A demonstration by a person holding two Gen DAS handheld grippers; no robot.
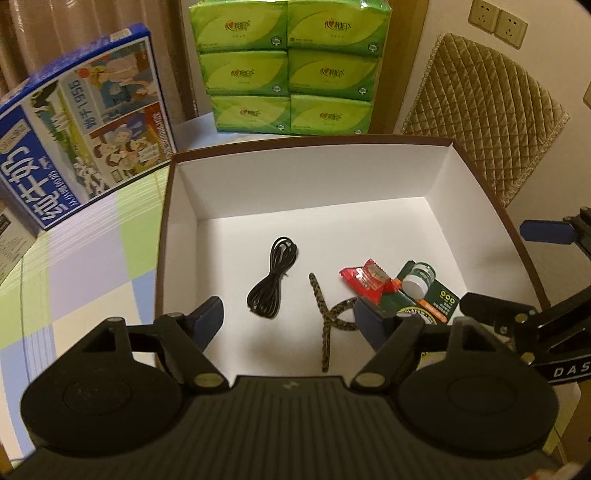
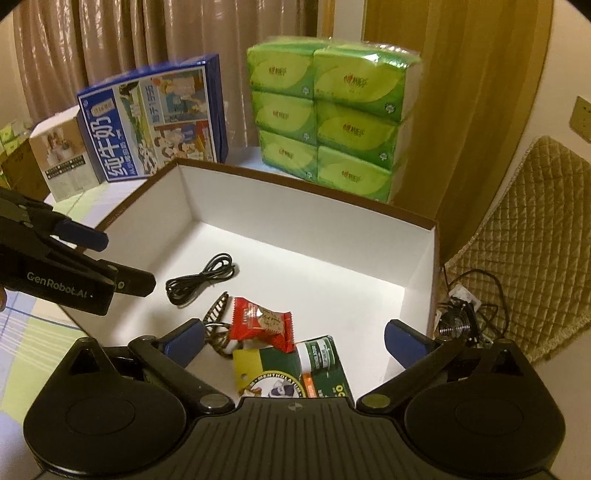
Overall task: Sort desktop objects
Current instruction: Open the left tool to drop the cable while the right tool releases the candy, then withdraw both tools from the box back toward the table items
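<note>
White card lines the open box, and we are finding every sorted thing lying on its floor towards the near wall; going left to right, we are seeing the coiled black cable nearest the left wall, then the leopard-print hair clip, then the red snack packet, then the green ointment card with its small jar closest to the right wall.

We are judging the cable light and floppy, best pinched across the middle of the bundle so the loops stay together; the clip looks stiff and thin, so its long bar is the place to hold; the packet is probably crinkly and slippery, and a sealed end would give a surer hold than the puffed middle; the jar looks rigid and smooth, likely to roll, so the flat card under it is the safer target.

We are holding the left gripper spread over the floor with nothing between its fingers; the right gripper is spread wider, also pinching nothing.

From the left wrist we are seeing wall sockets that the right wrist is missing; the right wrist alone is showing a small fan and tangled wires outside the box's right wall, and the yellow end of the card.
</note>
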